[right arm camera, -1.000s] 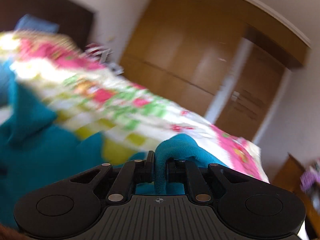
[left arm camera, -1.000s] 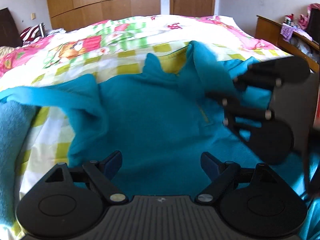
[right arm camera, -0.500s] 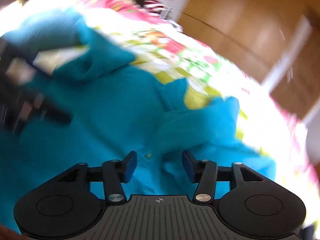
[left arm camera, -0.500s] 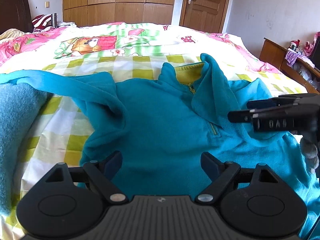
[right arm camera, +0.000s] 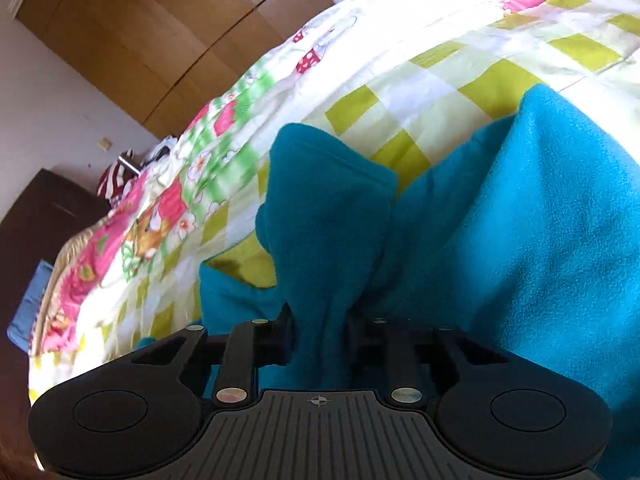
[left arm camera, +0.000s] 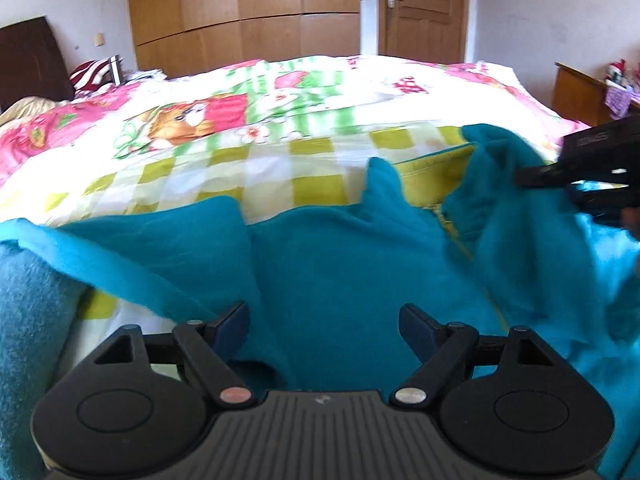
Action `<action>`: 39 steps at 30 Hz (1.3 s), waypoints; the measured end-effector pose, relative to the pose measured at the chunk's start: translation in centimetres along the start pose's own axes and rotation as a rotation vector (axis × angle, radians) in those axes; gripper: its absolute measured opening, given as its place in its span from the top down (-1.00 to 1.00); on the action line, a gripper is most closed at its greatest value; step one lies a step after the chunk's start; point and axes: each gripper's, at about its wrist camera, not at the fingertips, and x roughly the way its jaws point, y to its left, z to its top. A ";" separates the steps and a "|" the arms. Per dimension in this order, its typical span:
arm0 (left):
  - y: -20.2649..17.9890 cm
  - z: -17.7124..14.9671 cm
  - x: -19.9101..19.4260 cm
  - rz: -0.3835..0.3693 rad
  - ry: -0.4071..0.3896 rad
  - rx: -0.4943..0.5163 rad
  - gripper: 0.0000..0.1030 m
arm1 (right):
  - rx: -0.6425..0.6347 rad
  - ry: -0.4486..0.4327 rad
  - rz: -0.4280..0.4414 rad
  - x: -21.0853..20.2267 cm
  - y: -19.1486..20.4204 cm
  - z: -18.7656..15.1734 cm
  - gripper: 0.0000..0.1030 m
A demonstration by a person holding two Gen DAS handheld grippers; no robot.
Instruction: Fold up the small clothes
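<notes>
A teal fleece top [left arm camera: 352,264] with a yellow-lined collar [left arm camera: 432,164] lies spread on the bed. One sleeve [left arm camera: 120,248] runs off to the left. My left gripper [left arm camera: 322,312] hovers over the top's lower body, its jaws wide apart and just starting to close, with only flat fleece below them. My right gripper [right arm camera: 320,320] is closing on a raised fold of the fleece top [right arm camera: 540,220], and the cloth fills the gap between its fingers. In the left wrist view the right gripper [left arm camera: 532,178] sits at the top's right shoulder.
The bed carries a bright patterned quilt [left arm camera: 280,120]. A teal blanket [left arm camera: 24,320] lies at the near left. A dark headboard [left arm camera: 28,60], a wooden wardrobe [left arm camera: 248,12] and a door [left arm camera: 424,8] stand behind. A wooden side table [left arm camera: 576,88] is at the right.
The right gripper rolled over, let its first fold go, opened above the top and now has a fold between its fingers again. The left gripper slid left, so the top sits further right.
</notes>
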 end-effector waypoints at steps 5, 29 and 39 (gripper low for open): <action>4.9 -0.7 -1.7 0.158 -0.061 -0.130 -0.77 | -0.178 -0.282 -0.051 -6.6 2.0 2.7 0.62; -2.7 1.9 -6.7 -0.100 -0.212 0.129 -0.83 | -1.004 -0.093 -0.376 -12.7 1.7 -12.0 0.16; -12.4 2.5 -2.5 -0.201 -0.112 0.327 -0.83 | -1.209 -0.183 -0.638 -10.6 -5.7 -10.5 0.25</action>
